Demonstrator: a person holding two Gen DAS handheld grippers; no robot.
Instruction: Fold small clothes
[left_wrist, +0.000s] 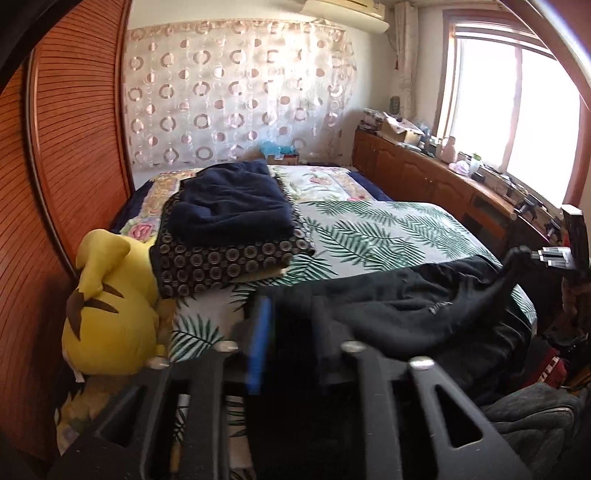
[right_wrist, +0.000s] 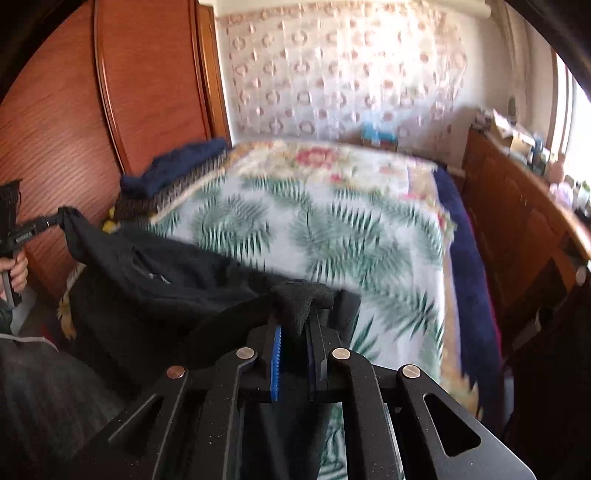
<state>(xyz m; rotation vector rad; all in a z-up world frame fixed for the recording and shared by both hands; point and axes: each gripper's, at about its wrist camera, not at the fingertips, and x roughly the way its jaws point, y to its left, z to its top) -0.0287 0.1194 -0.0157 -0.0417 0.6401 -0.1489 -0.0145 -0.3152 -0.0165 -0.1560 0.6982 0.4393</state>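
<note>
A black garment (left_wrist: 424, 310) hangs stretched over the near edge of the bed, held at two corners. My left gripper (left_wrist: 291, 332) is shut on one corner of it; the cloth fills the gap between its fingers. It also shows in the right wrist view (right_wrist: 55, 218), pinching that corner at the far left. My right gripper (right_wrist: 295, 325) is shut on the other corner of the black garment (right_wrist: 155, 280), which bunches between its pads. It also shows in the left wrist view (left_wrist: 532, 254) at the far right, lifting the cloth.
The bed (left_wrist: 388, 236) has a palm-leaf cover. A pile of folded dark clothes (left_wrist: 229, 229) lies at its left side. A yellow plush toy (left_wrist: 110, 306) sits by the wooden wardrobe (left_wrist: 74, 147). A cluttered wooden cabinet (left_wrist: 443, 177) runs under the window. A grey bag (left_wrist: 535, 417) sits low right.
</note>
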